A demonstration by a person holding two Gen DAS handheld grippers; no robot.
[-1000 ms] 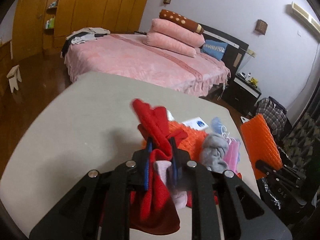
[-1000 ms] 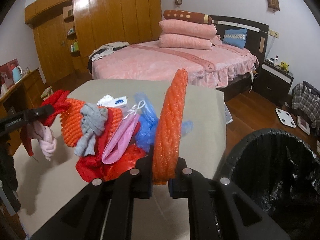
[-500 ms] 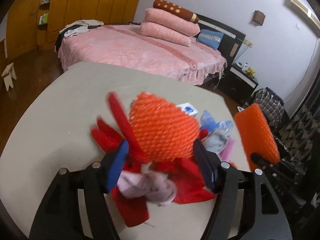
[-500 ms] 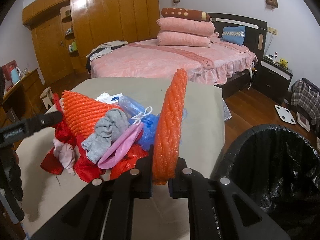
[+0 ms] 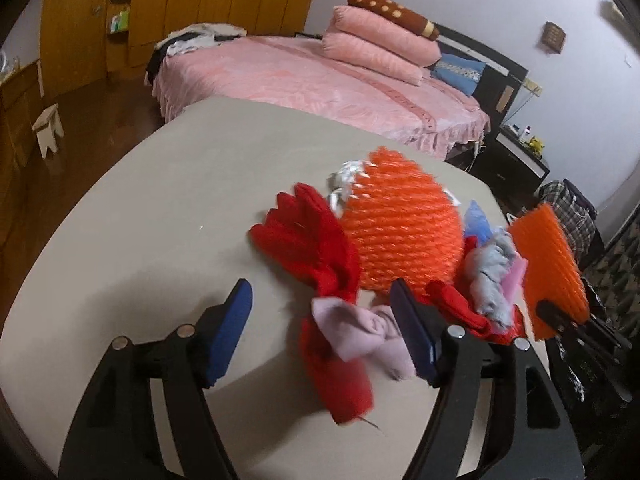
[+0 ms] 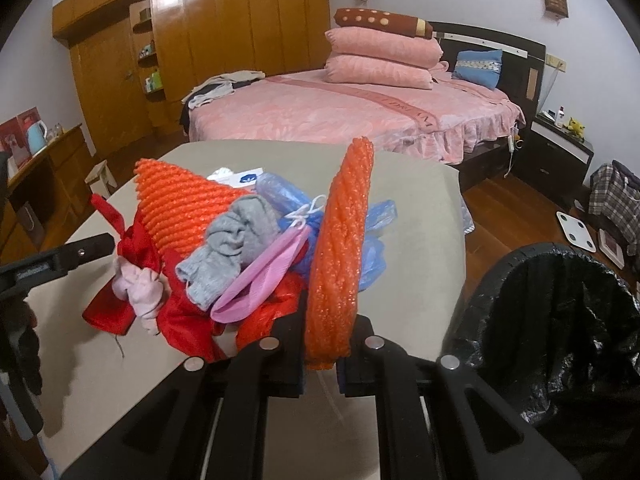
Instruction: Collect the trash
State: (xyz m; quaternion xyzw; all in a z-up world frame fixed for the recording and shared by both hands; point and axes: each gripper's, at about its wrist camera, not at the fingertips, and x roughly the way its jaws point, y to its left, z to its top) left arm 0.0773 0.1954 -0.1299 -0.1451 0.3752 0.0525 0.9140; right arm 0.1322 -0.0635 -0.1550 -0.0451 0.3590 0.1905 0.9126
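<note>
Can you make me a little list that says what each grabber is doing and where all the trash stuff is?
left gripper: open, holding nothing, over the pile's near edge
right gripper: shut on orange foam net, held upright
pile on table: second orange net, red cloth, pink cloth, grey sock, blue plastic bag, pink strip
trash bin: black liner, open, beside the table to the right of the right gripper
background: pink bed with stacked pillows
</note>
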